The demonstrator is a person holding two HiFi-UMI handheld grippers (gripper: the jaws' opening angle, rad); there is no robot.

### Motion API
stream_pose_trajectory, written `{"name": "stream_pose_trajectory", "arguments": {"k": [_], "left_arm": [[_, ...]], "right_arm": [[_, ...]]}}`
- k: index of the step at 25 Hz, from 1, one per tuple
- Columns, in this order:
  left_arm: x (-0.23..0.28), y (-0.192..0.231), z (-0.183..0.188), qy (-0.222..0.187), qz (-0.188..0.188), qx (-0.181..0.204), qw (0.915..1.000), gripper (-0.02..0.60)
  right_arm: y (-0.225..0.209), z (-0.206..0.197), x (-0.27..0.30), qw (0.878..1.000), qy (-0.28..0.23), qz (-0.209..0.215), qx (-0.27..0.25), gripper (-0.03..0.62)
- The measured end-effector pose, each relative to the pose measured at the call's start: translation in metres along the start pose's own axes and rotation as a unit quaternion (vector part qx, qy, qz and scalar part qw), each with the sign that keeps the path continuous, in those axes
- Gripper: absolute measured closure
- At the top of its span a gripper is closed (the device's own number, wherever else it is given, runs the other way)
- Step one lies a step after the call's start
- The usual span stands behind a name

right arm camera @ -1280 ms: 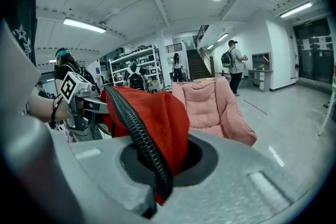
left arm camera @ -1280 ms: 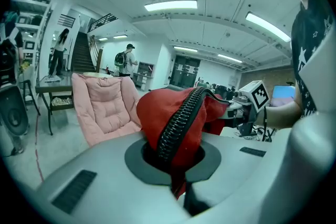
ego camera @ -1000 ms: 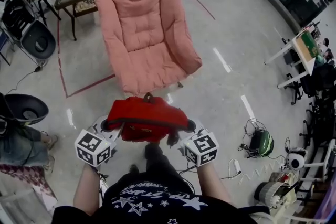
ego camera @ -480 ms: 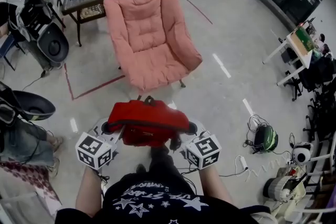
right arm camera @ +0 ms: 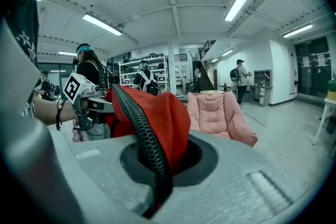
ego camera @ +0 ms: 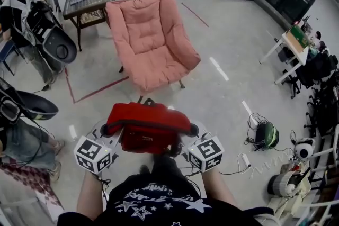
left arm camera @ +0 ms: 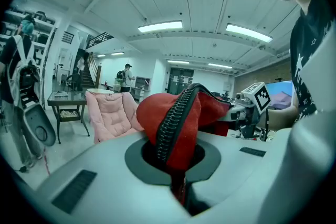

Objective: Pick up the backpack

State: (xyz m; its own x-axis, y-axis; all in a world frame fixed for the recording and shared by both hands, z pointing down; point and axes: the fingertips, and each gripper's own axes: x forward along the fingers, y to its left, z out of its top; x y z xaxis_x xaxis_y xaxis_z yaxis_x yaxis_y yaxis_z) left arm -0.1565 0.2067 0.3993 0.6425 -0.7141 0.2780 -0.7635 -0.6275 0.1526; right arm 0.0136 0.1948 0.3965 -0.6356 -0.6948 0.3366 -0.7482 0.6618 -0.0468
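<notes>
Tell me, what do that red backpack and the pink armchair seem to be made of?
The red backpack looks like matte woven fabric, probably nylon or polyester: it folds softly, and a coarse black zipper runs along its edge. The pink armchair looks like plush quilted cloth over padding, judging by its stitched, puffy cushions; the fibre cannot be told.
</notes>
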Motion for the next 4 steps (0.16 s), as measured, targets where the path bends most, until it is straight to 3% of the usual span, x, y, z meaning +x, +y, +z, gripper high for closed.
{"name": "stream_pose_trajectory", "arguments": {"k": [4], "left_arm": [[-0.013, -0.005, 0.0, -0.005, -0.002, 0.001, 1.0, 0.574]], "right_arm": [[0.014, -0.002, -0.009, 1.0, -0.001, -0.002, 0.001, 0.586]]}}
